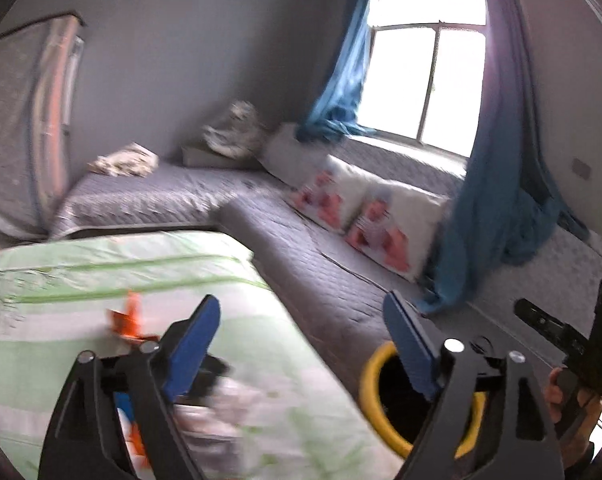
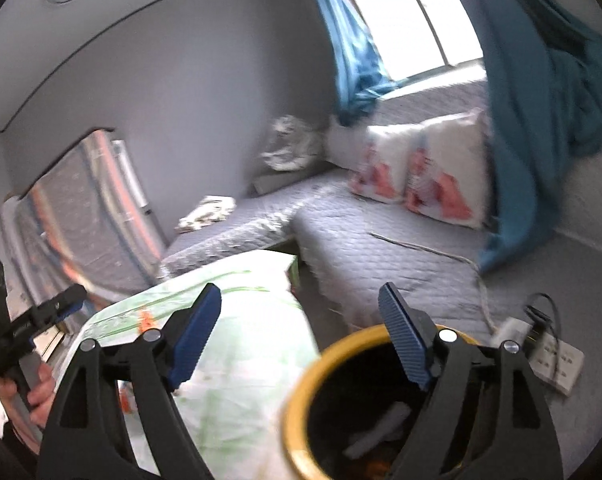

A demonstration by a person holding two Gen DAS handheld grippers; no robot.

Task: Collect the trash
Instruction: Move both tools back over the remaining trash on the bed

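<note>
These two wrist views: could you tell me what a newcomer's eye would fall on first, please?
The yellow-rimmed bin gapes low in the right wrist view, with scraps inside, beside the green-patterned bedding. Behind them, the bright window framed by blue curtains glares above two pink-printed pillows on the grey quilted platform.

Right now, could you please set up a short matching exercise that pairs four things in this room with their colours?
Things:
1. bin rim
2. curtains
3. bedcover
4. pads of the left hand-held gripper

Colours:
A. grey
B. yellow
C. dark blue
D. teal blue

Pairs: 1-B, 2-D, 3-A, 4-C
</note>
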